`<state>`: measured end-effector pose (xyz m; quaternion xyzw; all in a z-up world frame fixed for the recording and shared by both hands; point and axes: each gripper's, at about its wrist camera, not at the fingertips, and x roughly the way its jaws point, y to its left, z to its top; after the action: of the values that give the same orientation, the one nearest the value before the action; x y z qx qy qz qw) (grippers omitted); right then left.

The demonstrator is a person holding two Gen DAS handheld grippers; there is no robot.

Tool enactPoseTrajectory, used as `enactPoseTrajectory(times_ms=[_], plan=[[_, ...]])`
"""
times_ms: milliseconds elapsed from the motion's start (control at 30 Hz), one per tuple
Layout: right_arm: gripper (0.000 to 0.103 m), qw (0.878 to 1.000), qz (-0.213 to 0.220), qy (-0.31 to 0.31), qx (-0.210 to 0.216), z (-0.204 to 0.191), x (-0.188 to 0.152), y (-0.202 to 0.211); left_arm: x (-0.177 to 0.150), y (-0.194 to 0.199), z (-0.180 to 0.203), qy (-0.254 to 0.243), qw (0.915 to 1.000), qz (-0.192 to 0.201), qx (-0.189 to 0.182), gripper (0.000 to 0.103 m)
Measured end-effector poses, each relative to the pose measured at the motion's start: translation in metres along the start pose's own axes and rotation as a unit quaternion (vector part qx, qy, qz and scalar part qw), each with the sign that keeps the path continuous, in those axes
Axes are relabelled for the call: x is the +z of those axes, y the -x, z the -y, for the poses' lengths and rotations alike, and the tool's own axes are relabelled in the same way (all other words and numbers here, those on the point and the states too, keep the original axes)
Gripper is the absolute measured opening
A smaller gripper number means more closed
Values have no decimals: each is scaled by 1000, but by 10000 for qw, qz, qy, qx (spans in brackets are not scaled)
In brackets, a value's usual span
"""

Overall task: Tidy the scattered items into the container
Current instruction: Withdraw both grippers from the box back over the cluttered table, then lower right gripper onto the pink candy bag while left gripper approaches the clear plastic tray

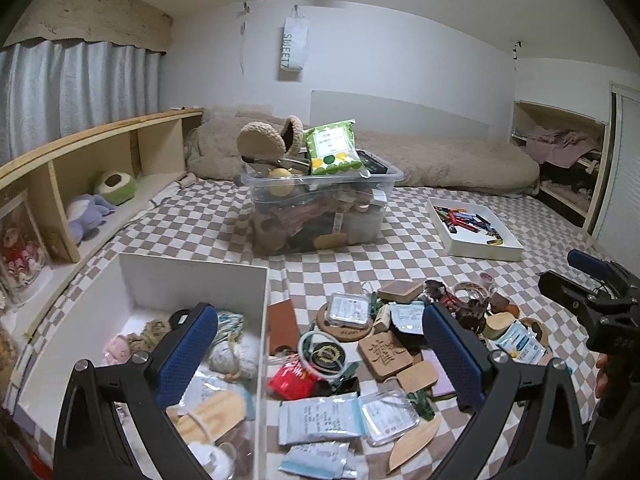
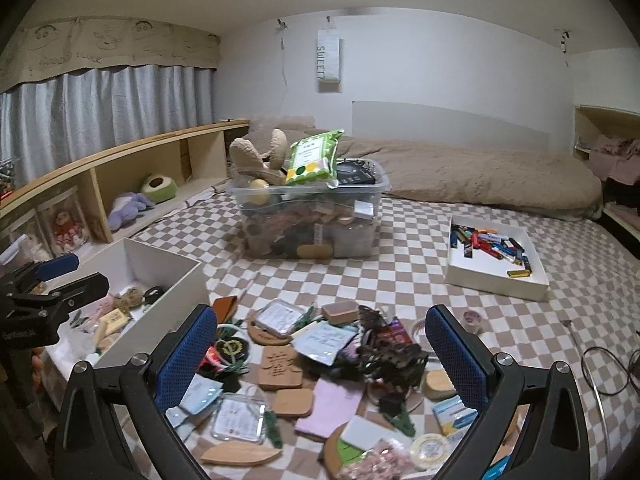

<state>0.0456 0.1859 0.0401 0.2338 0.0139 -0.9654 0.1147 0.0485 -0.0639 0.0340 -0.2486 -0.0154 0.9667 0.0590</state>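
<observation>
A pile of scattered small items lies on the checkered bed cover: a carved wooden coaster (image 1: 385, 355) (image 2: 280, 368), clear plastic cases (image 1: 349, 310) (image 2: 278, 316), a red packet (image 1: 291, 379), a pink pad (image 2: 329, 408), a dark tangled toy (image 2: 390, 356). The white open box (image 1: 192, 276) (image 2: 168, 276) at left holds twine, yarn and wooden pieces. My left gripper (image 1: 320, 354) is open and empty, straddling the box's right wall. My right gripper (image 2: 320, 354) is open and empty above the pile.
A full clear plastic bin (image 1: 320, 208) (image 2: 312, 216) stands behind the pile. A white tray of markers (image 1: 474, 228) (image 2: 496, 258) lies at right. A wooden shelf (image 1: 92, 160) with plush toys runs along the left. A brown blanket (image 2: 480, 176) lies at the back.
</observation>
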Motion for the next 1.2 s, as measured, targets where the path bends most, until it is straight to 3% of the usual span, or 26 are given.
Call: enactPoseTrajectory(times_ms=[233,600,800,967,1200], plan=[[103,10000,18,-69,-30,18,3,-15,7,-25,8,187,9994,59,-274,103],[103,9998,-76,-144,-104,42,-9,-52,-13,-84,15,290,9976,-505,-377,103],[103,9990,-335,-265,-143,52,-25,-71,-39,-110,14,245,9946,-982,-216,103],[103,9969,-671,-374,-173,58,-39,-87,-59,-125,22,-48,9901,-1370,299,103],[103,9931,-937,-691,-164,70,-58,-96,-77,-125,43,-607,9868,-1342,669,103]])
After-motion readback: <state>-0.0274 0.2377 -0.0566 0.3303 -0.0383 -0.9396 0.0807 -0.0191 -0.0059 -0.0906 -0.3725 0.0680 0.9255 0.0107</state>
